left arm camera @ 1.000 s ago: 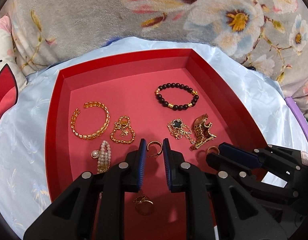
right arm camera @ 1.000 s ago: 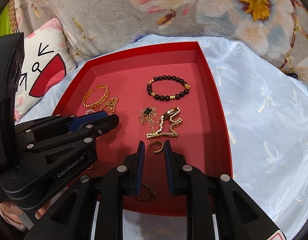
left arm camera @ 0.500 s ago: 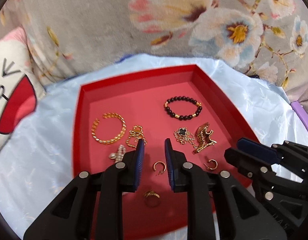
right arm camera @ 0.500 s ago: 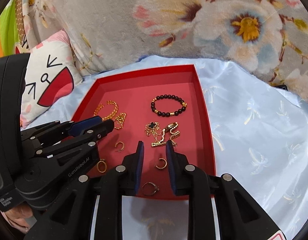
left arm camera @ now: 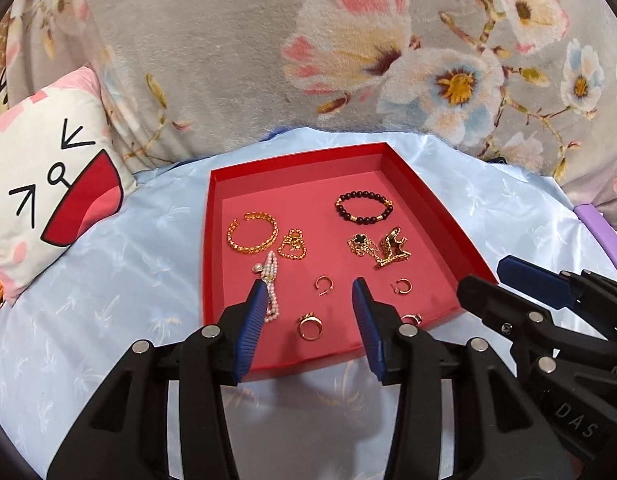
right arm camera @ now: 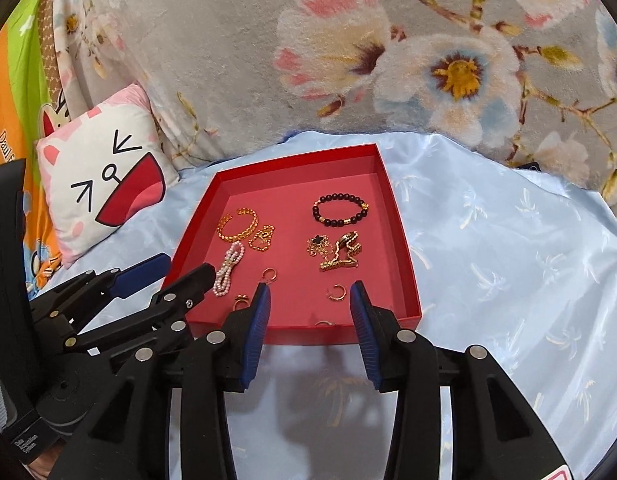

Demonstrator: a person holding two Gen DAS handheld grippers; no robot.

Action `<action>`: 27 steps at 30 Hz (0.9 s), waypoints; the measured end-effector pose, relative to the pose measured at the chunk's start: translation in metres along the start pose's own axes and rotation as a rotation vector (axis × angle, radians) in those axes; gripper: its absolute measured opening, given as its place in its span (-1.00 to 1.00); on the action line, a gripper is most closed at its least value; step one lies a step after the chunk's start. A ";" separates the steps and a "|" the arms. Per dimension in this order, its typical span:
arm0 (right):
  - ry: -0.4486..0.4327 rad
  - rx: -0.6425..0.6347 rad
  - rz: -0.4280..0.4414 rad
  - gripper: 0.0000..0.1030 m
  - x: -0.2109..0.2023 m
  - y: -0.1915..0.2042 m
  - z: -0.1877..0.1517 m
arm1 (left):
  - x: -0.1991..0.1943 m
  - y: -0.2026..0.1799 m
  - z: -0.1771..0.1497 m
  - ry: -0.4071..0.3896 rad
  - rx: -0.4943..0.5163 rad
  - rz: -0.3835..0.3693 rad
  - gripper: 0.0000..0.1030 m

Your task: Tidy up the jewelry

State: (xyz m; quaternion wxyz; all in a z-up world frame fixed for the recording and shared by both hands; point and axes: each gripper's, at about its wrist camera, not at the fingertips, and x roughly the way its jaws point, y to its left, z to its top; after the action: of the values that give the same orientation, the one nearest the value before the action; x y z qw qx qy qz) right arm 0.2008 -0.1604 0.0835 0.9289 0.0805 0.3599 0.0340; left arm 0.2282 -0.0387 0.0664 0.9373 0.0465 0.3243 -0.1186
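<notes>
Both claws empty, jaws opening: left claw (left arm camera: 308,312) and right claw (right arm camera: 310,308) hover at lower centre of frame over near edge of red tray (left arm camera: 436,216). Jewelry all in tray; two hoop earrings (left arm camera: 323,285) lie mid-tray. Prob. placement step done; next needs a fresh target pick.

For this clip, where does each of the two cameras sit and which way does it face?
Left wrist view: sits on the left gripper, looking forward and down along its opening, empty blue-padded fingers at the red tray on pale blue cloth; the right gripper enters from the right.
Right wrist view: sits on the right gripper, fingers also opening and empty, facing the same tray; the left gripper enters from the left.
Shared: tray, black bead bracelet, cat cushion, floral blanket.
</notes>
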 end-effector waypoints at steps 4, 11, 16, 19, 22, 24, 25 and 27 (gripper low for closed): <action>-0.001 0.007 0.003 -0.12 -0.003 0.001 -0.004 | -0.004 0.004 -0.004 0.003 -0.007 0.001 -0.13; 0.032 0.017 -0.037 -0.08 -0.002 -0.013 -0.024 | 0.001 0.029 -0.019 0.042 -0.043 0.021 -0.06; 0.055 0.010 -0.078 -0.05 0.010 -0.016 -0.033 | 0.008 0.039 -0.028 0.068 -0.065 0.041 -0.06; 0.056 -0.002 -0.074 0.01 0.013 -0.013 -0.034 | 0.007 0.041 -0.028 0.071 -0.078 0.027 -0.05; 0.052 -0.009 -0.066 0.08 0.013 -0.010 -0.034 | 0.006 0.036 -0.030 0.064 -0.063 0.032 0.04; 0.053 -0.013 -0.065 0.12 0.014 -0.008 -0.034 | 0.007 0.033 -0.031 0.069 -0.060 0.028 0.06; 0.052 -0.015 -0.067 0.13 0.014 -0.008 -0.034 | 0.007 0.031 -0.032 0.072 -0.055 0.023 0.06; 0.053 -0.013 -0.066 0.14 0.014 -0.008 -0.033 | 0.008 0.026 -0.034 0.077 -0.039 0.020 0.09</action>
State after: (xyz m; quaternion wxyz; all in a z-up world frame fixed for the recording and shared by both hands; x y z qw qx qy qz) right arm 0.1890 -0.1625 0.0481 0.9201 0.0614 0.3866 0.0079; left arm 0.2208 -0.0097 0.0350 0.9261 0.0360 0.3618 -0.1008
